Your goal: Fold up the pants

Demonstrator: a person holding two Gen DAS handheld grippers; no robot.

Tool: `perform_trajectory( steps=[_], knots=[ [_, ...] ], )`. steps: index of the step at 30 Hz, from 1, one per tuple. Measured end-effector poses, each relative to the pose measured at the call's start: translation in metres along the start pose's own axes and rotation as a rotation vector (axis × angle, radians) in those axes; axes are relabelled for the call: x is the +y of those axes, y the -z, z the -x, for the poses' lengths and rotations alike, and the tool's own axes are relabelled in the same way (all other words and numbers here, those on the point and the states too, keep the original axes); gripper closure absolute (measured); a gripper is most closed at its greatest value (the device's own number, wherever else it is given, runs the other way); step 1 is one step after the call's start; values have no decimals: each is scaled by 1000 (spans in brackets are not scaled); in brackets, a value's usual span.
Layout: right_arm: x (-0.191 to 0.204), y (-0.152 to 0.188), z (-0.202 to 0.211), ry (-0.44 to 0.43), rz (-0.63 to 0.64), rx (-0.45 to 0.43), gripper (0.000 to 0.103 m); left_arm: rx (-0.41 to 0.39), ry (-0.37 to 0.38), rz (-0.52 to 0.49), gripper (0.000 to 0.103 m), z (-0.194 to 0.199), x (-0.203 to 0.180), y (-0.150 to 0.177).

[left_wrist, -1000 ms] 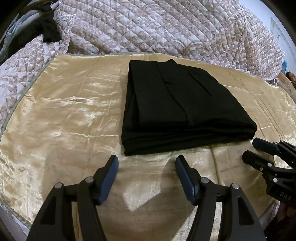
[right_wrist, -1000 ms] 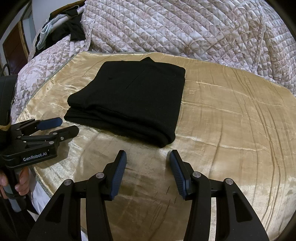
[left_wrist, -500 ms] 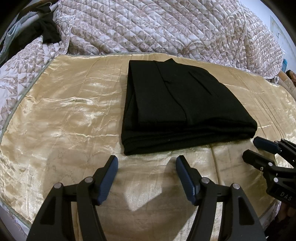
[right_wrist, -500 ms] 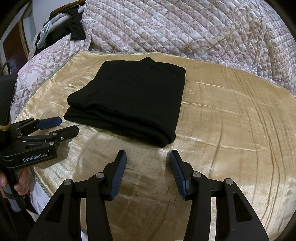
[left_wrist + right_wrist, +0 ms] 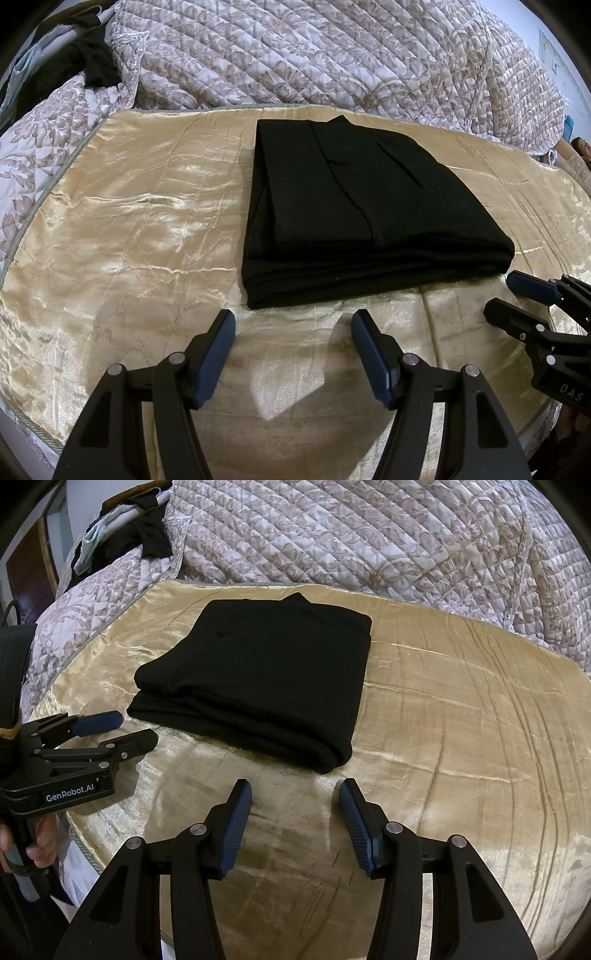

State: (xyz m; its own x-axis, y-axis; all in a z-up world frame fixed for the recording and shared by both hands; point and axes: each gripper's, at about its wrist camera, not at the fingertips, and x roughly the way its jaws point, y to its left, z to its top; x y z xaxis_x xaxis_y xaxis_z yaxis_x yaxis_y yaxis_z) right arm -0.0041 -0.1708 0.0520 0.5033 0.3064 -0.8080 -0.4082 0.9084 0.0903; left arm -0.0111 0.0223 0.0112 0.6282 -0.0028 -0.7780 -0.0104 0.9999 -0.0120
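blue-padded jaws of left gripper [image 5: 291, 325] and right gripper [image 5: 295, 794] spread wide, holding nothing, hovering just short of black pants [image 5: 362, 218]. folded in a neat stack on gold satin bedspread [image 5: 129, 221], quilted blanket [image 5: 314, 51] behind.

Reading "GenRobot.AI" in white letters along the black side of the left tongs [image 5: 110, 731], seen from the right wrist view. Reading "DAS" in pale letters on the black body of the right tongs [image 5: 524, 299], at the right edge of the left wrist view, with the rest of that marking running out of view. Finding no other legible text, number or sign.
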Motion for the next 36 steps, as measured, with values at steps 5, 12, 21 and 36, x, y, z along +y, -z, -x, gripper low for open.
perform_trajectory(
  steps=[5,12,21,36],
  knots=[
    [0,0,0,1,0,0,52,0,-1,-1,35,0,0,0],
    [0,0,0,1,0,0,52,1,-1,0,35,0,0,1],
    [2,0,-1,-3,10,0,47,1,-2,-2,35,0,-1,0],
    [5,1,-1,6,21,0,45,0,-3,-2,34,0,0,1]
  ],
)
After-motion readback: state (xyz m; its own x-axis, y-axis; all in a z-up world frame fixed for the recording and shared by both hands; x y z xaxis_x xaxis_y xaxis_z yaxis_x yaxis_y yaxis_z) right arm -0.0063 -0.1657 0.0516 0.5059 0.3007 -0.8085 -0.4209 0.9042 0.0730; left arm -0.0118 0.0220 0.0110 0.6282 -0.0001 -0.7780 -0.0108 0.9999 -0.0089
